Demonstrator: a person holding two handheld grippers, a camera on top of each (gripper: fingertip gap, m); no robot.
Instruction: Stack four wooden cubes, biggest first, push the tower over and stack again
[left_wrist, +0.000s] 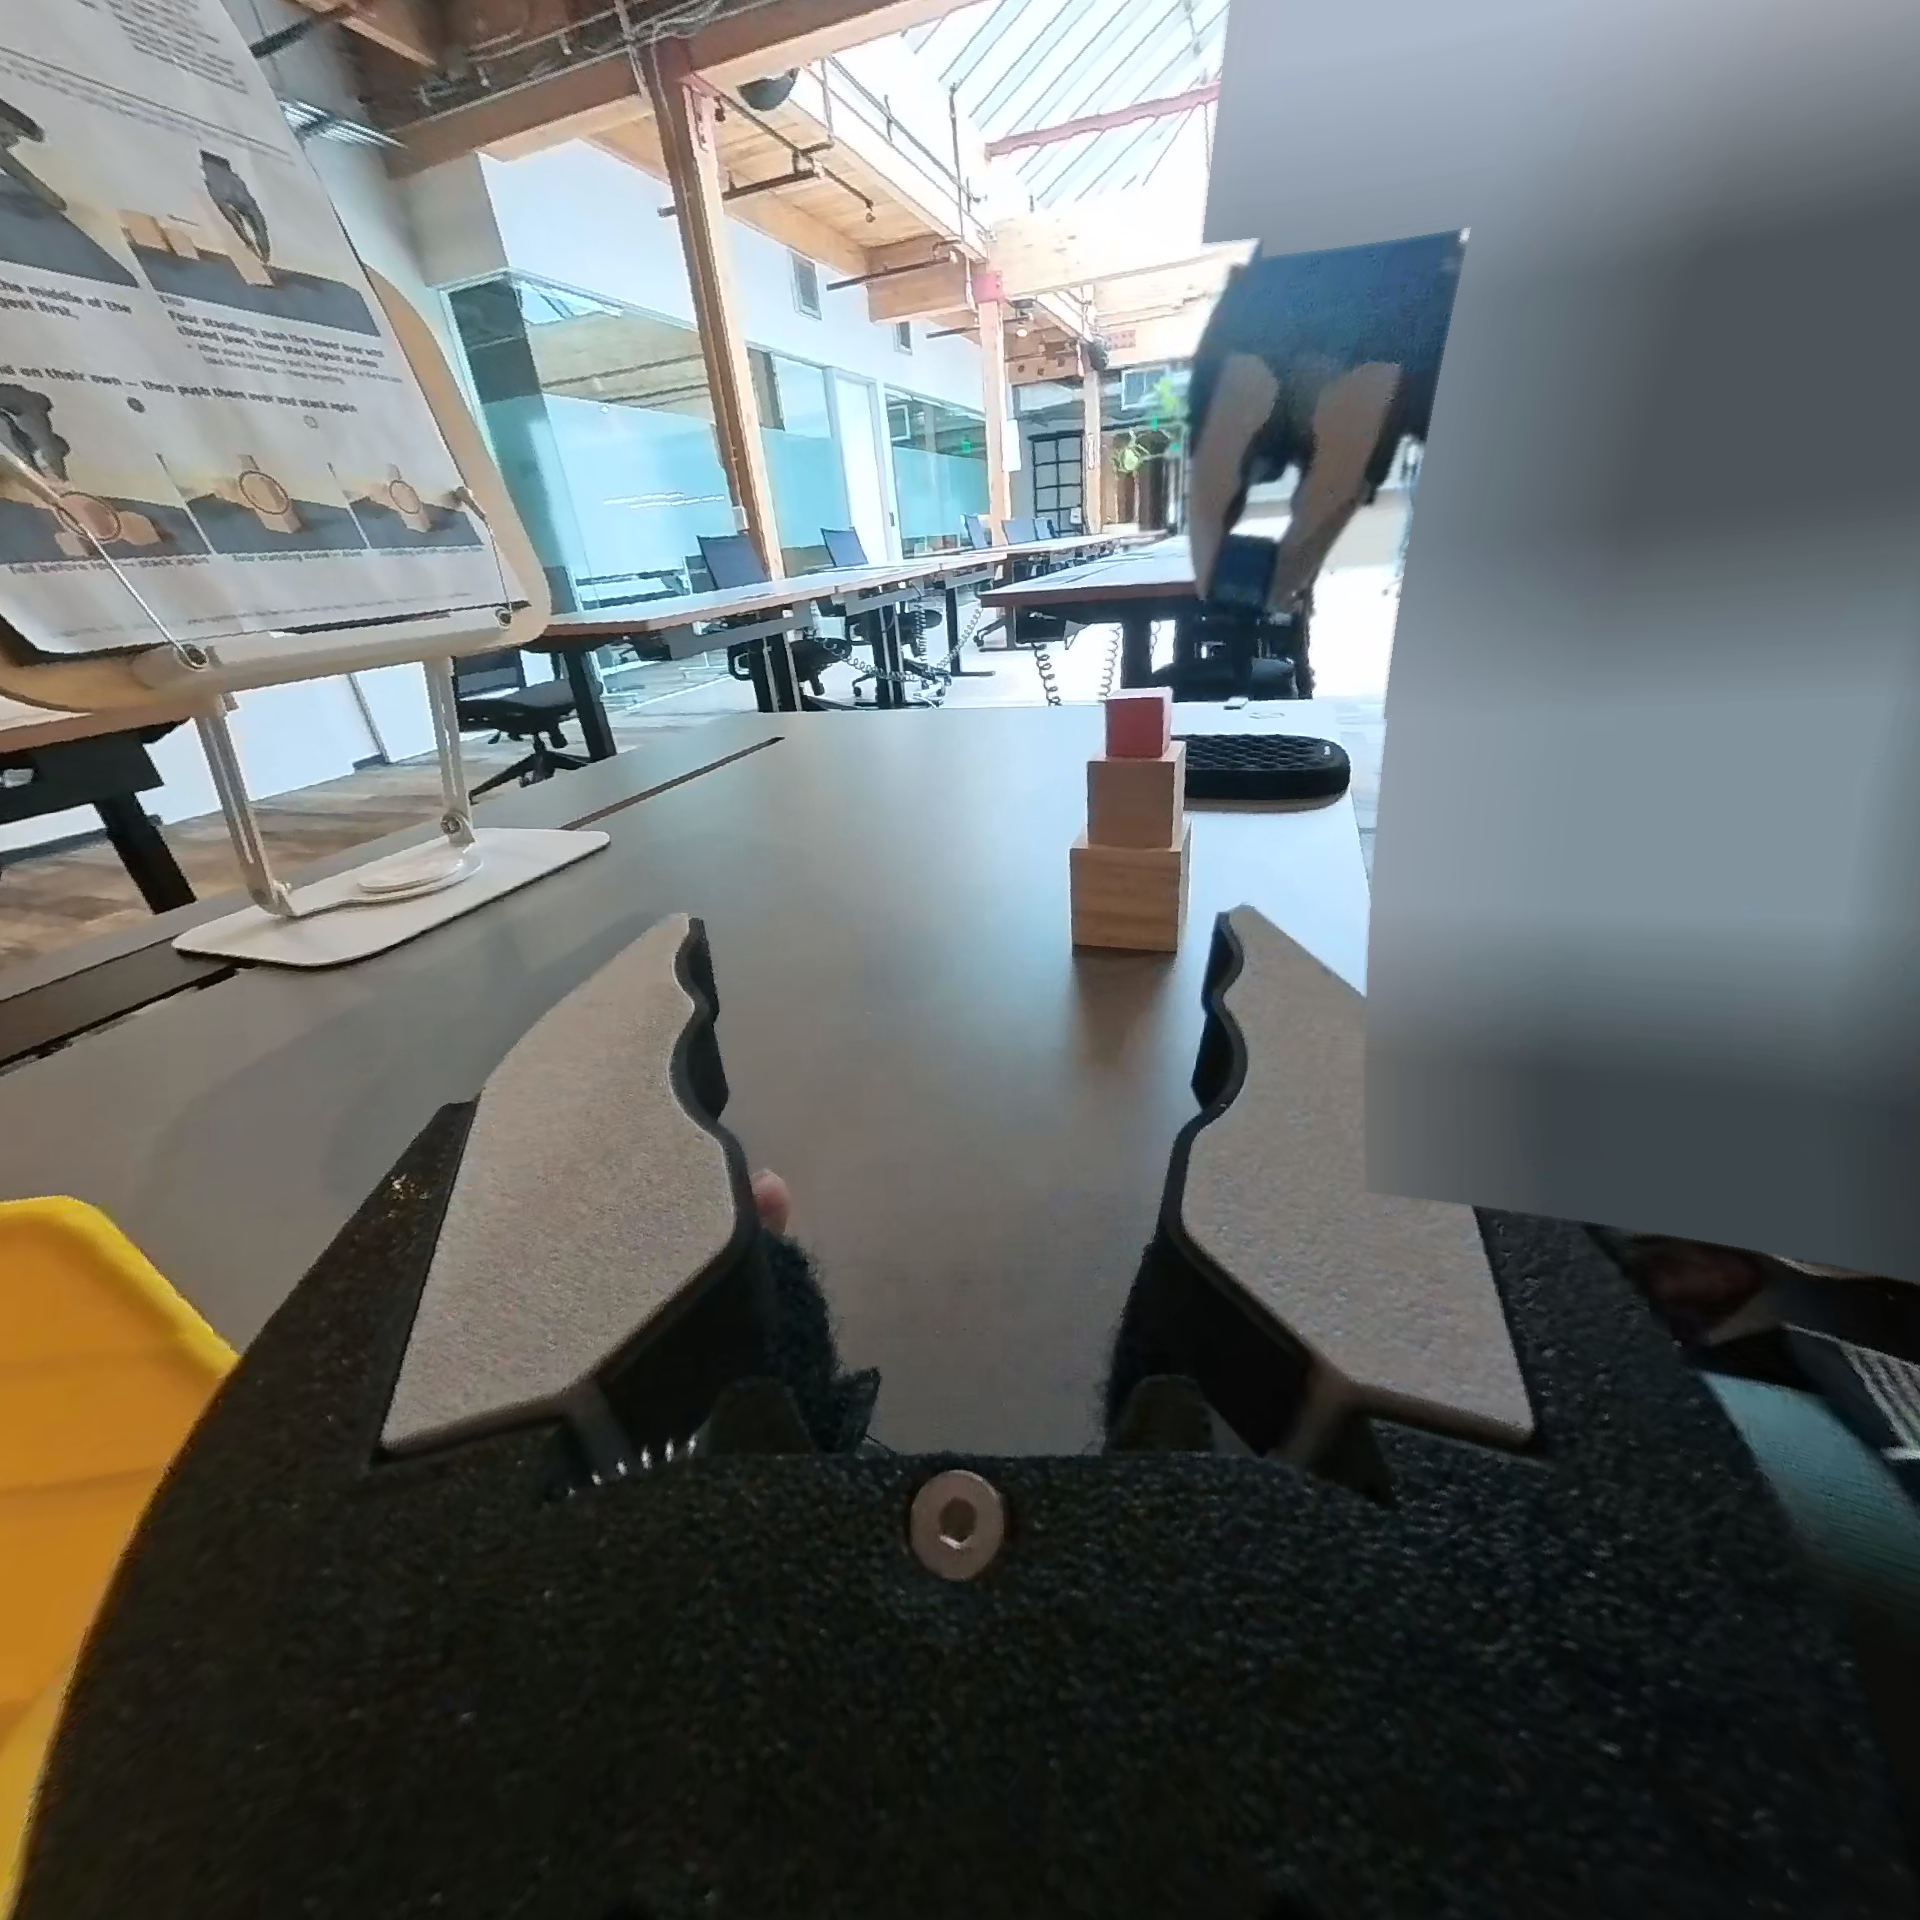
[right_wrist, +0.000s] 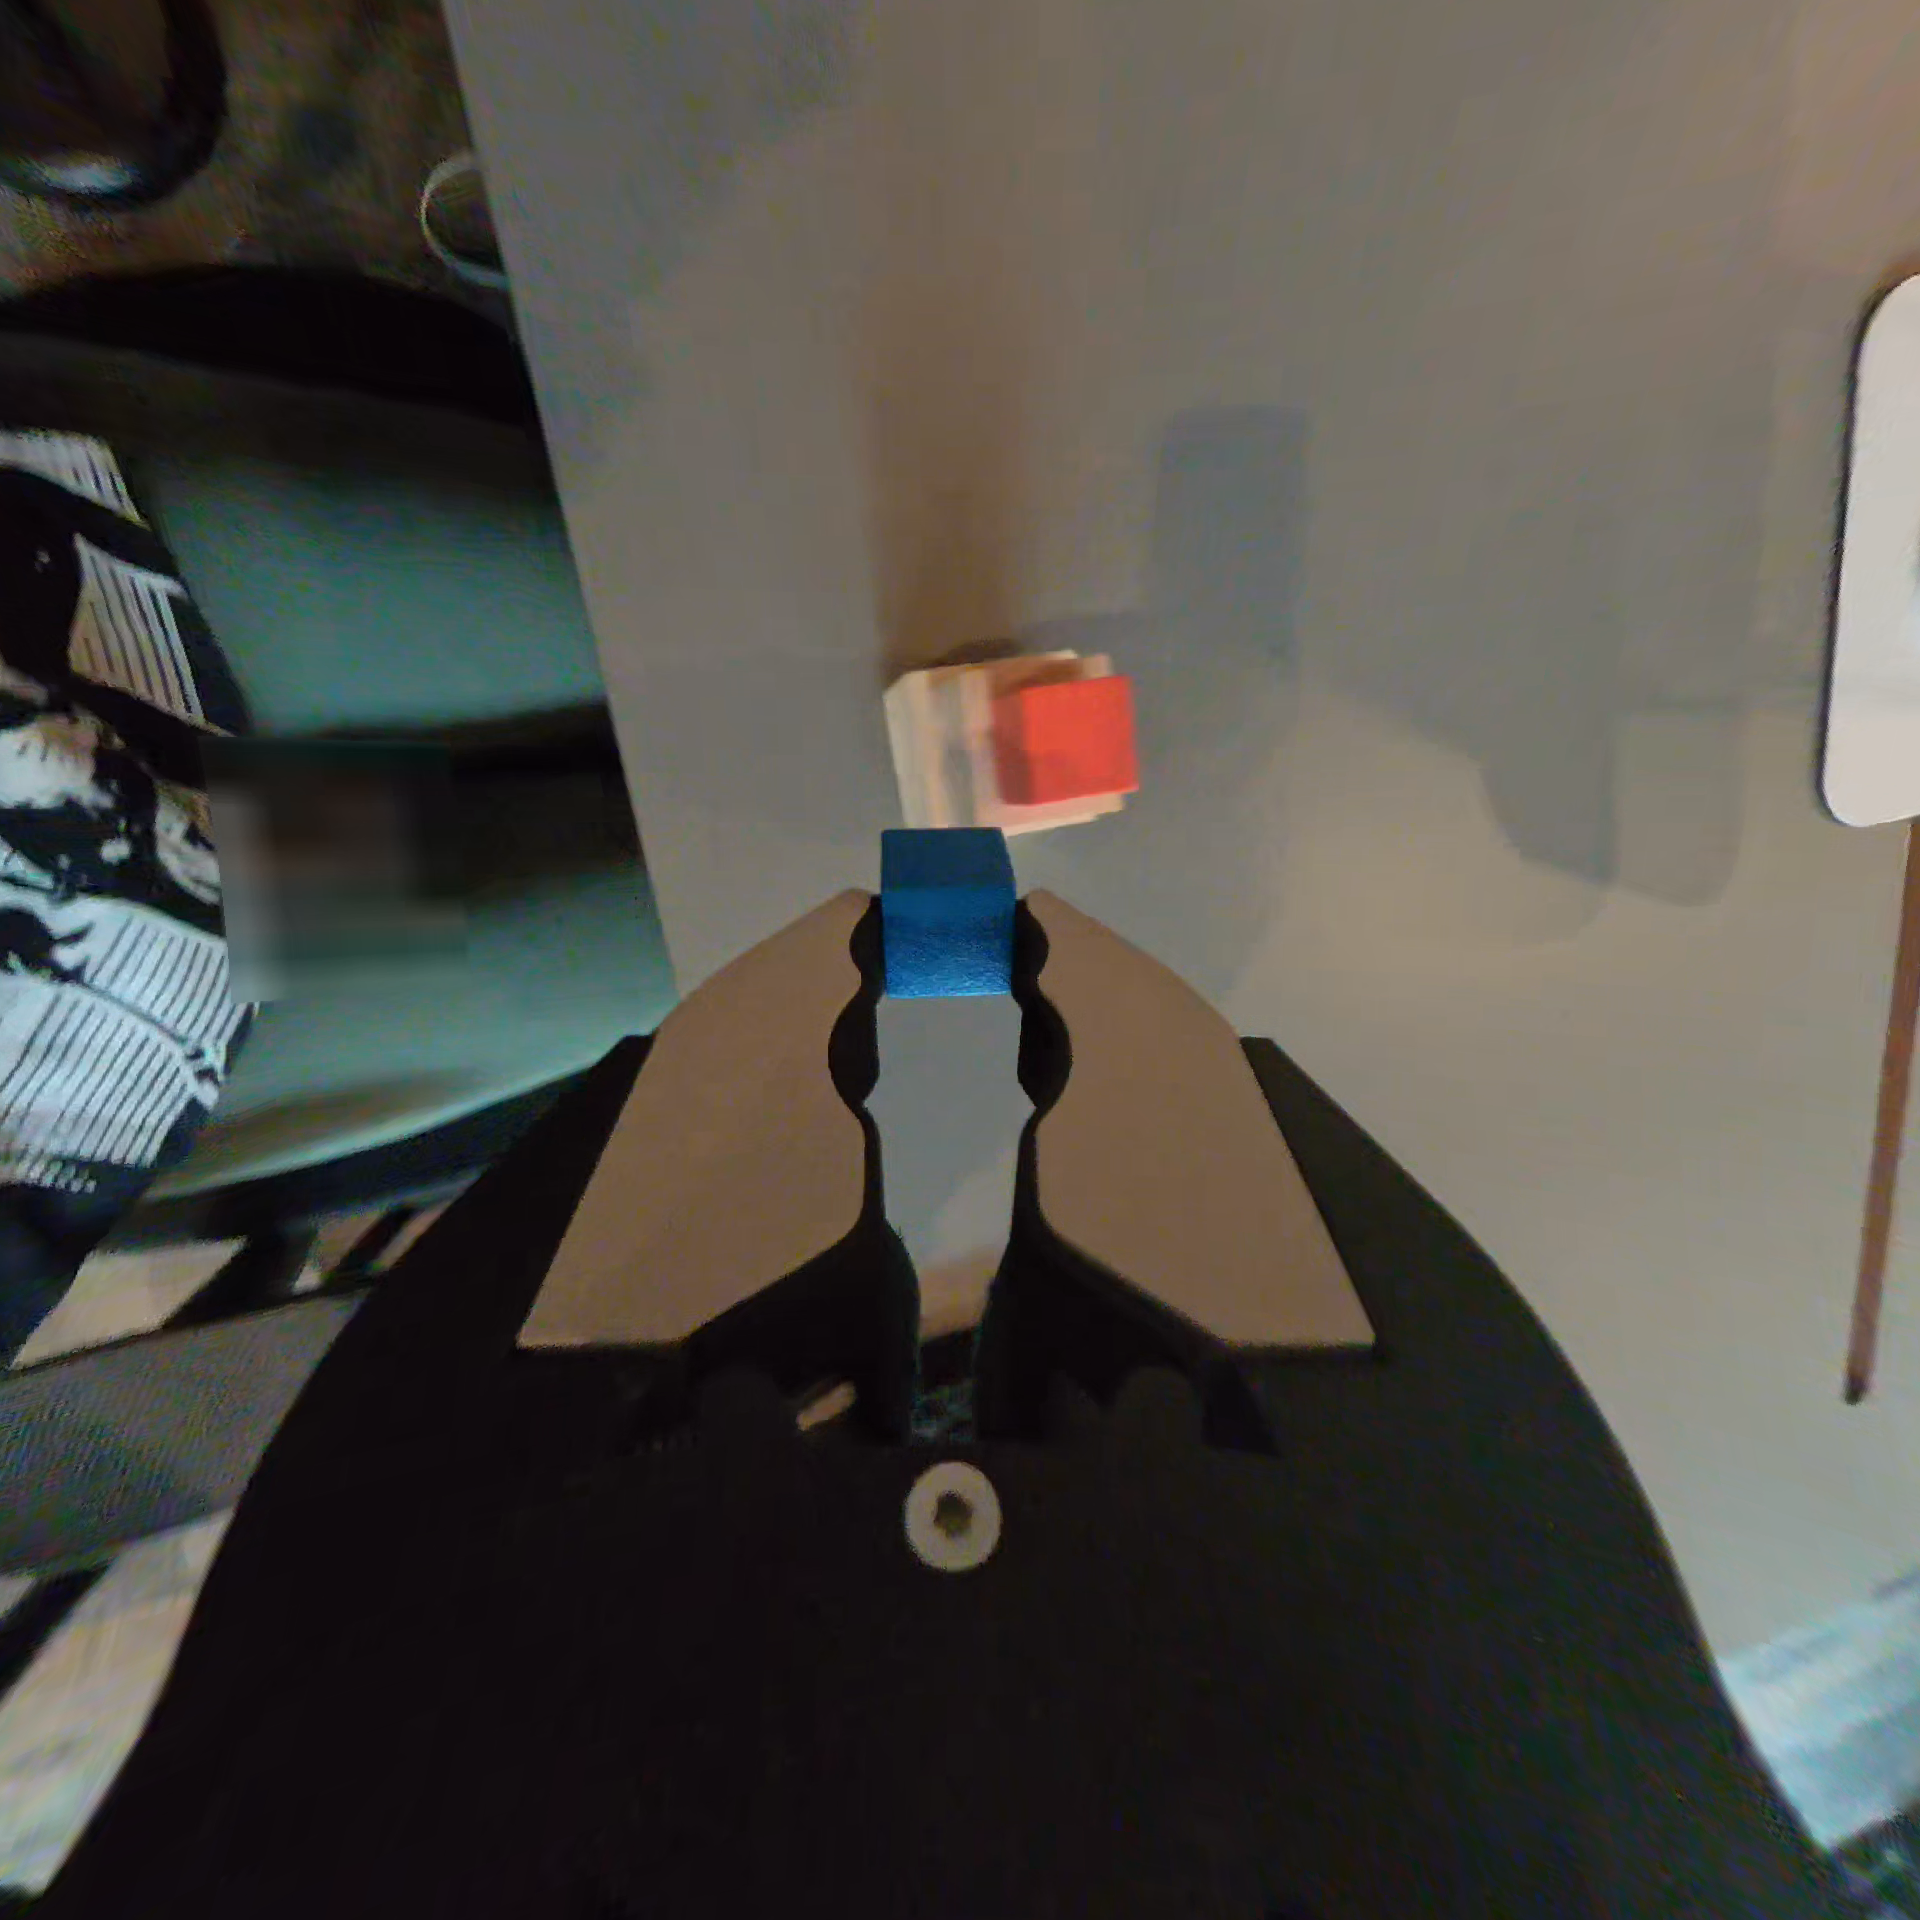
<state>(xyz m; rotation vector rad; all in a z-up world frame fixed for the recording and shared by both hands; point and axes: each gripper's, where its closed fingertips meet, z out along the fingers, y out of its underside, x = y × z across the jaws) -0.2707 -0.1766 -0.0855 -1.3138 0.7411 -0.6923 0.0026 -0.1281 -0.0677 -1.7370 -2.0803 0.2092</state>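
Right tongs (right_wrist: 948, 925) clamp the blue cube (right_wrist: 945, 914) above the three-cube tower (left_wrist: 1130, 821); left tongs (left_wrist: 961, 977) gape empty over the desk (left_wrist: 831, 883)

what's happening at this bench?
A person with two handheld claws is stacking cubes. Three stand on the dark table: a large wooden cube, a smaller wooden cube and a red cube on top. The right claw holds the blue cube above the tower. The left claw is open and empty.
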